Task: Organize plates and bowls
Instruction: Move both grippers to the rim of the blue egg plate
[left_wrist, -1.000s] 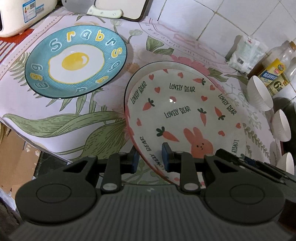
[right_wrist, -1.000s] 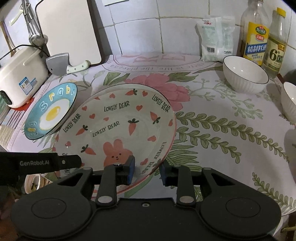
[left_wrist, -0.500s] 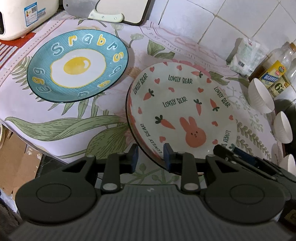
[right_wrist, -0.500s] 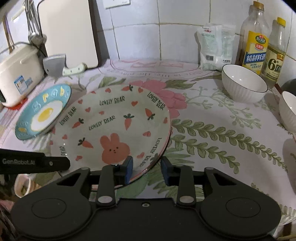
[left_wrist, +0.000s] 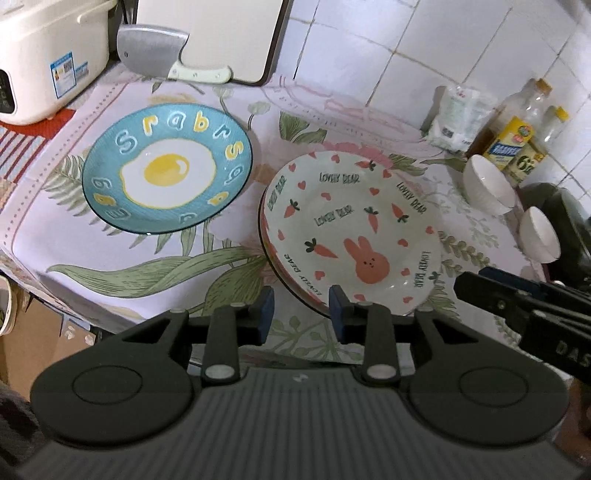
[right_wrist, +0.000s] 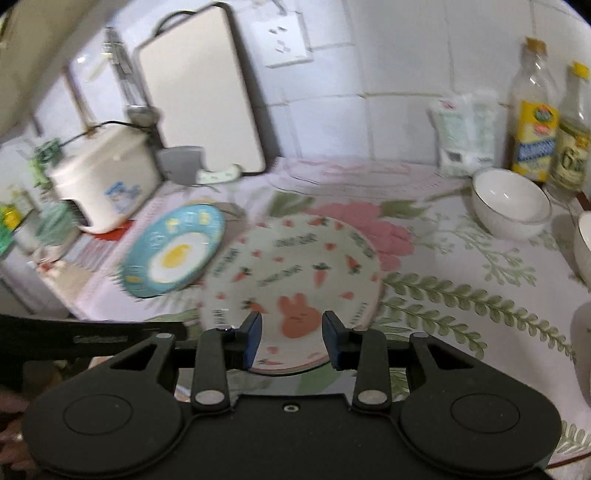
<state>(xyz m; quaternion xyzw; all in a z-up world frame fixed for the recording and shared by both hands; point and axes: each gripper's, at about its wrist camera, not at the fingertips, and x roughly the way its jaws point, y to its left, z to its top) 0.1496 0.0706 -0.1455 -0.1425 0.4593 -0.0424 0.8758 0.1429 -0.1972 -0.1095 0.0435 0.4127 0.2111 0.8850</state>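
1. The bunny plate (left_wrist: 354, 236) lies flat near the front edge of the table (left_wrist: 122, 273); a darker rim shows under its left side, so it seems to sit on another plate, stacked to save room
2. The left tool (left_wrist: 300, 314) stands wide and holds nothing; its fingers straddle the near rim of the bunny plate without pressing it, placed, I judge, for letting go or for a fresh grip
3. The right tool (right_wrist: 291, 341) is likewise wide and empty, poised over the same near rim; this view is blurred
4. The egg plate (left_wrist: 168, 168) lies alone toward the left edge, just beside the stack but apart from it; I judge it the likely next piece to join
5. Two white bowls (left_wrist: 489, 184) sit toward the back right corner by the bottles (left_wrist: 517, 140), not yet nested
6. No final period follows this list
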